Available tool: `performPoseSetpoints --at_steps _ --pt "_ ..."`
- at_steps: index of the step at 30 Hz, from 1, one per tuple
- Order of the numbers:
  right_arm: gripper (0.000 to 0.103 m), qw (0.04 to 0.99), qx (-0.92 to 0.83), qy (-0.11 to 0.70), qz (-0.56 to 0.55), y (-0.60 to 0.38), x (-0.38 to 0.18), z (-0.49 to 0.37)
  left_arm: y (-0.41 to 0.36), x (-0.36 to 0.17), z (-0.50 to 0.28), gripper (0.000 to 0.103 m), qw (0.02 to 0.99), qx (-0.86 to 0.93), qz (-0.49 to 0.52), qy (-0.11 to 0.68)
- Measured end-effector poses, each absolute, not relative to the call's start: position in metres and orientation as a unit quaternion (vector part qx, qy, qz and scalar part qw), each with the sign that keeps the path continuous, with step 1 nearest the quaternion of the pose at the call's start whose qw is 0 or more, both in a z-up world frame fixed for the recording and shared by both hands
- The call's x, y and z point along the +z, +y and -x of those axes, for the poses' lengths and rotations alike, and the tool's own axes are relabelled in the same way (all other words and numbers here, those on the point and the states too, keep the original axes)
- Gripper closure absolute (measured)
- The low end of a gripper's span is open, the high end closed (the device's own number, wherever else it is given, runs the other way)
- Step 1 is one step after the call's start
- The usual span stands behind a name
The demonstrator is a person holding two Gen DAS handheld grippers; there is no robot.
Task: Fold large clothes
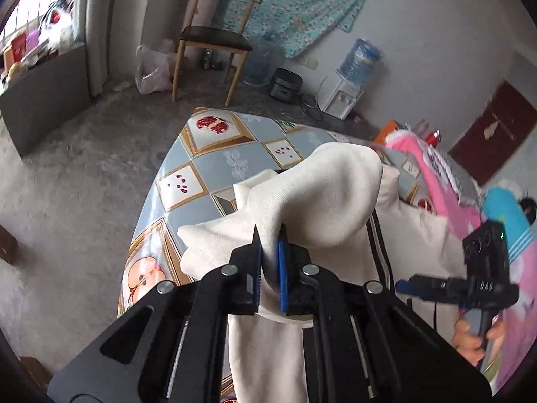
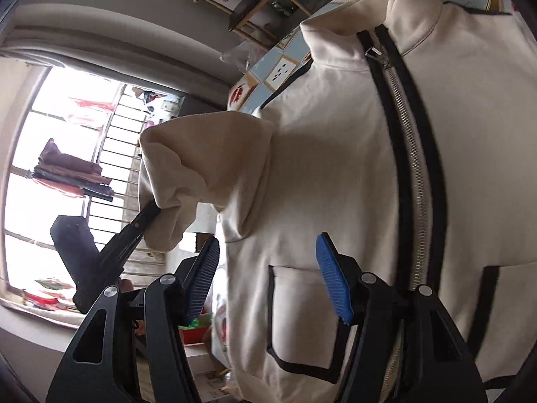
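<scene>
Sleeve fabric of a cream zip-front jacket (image 2: 335,154) is pinched between the blue pads of the left gripper (image 1: 270,252), whose jaws are closed tight on the cloth and raised above the table (image 1: 201,171). The lifted sleeve (image 2: 204,168) is seen arching up from the garment's shoulder, while the body lies flat on the patterned tablecloth, its long axis marked by the black-edged zipper (image 2: 412,174) running from collar to hem. The right gripper (image 2: 268,278) is held with its jaws wide apart and nothing between them, poised just over the front panel beside a black-trimmed pocket (image 2: 302,319). Of the two tools, the left is the one already holding cloth; the sleeve is judged ready to be carried across toward the zipper line. A pile of pink clothing (image 1: 446,184) is visible at the table's far side.
</scene>
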State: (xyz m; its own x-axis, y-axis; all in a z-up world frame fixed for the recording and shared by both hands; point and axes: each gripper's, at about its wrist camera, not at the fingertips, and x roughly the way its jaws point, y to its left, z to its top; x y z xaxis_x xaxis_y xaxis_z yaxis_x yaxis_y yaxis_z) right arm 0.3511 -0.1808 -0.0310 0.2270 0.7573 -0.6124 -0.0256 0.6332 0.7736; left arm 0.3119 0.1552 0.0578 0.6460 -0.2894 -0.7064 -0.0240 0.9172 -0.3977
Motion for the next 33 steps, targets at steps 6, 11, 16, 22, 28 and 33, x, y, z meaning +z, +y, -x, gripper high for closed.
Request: performPoseSetpoints --at_steps 6,11,16,22,28,33 --pt "0.044 0.666 0.297 0.568 -0.381 -0.145 -0.048 -0.375 0.192 0.034 -0.329 0.095 0.863 -0.055 0.258 0.431" --pt "0.044 0.64 0.317 0.571 -0.405 -0.114 -0.055 -0.394 0.211 0.009 -0.33 0.095 0.838 -0.071 0.311 0.442" --pt "0.044 0.606 0.358 0.557 -0.44 -0.082 -0.059 -0.407 0.214 0.007 -0.329 0.095 0.814 -0.125 0.357 0.44" --pt "0.04 0.55 0.378 0.515 -0.537 -0.079 -0.074 -0.409 0.199 0.035 -0.315 0.095 0.787 -0.213 0.403 0.416" --pt "0.029 0.511 0.396 0.456 -0.612 -0.108 -0.076 -0.388 0.163 0.061 -0.303 0.095 0.746 -0.301 0.446 0.392" --pt "0.029 0.49 0.412 0.406 -0.652 -0.149 -0.068 -0.359 0.112 0.065 -0.294 0.095 0.713 -0.347 0.473 0.384"
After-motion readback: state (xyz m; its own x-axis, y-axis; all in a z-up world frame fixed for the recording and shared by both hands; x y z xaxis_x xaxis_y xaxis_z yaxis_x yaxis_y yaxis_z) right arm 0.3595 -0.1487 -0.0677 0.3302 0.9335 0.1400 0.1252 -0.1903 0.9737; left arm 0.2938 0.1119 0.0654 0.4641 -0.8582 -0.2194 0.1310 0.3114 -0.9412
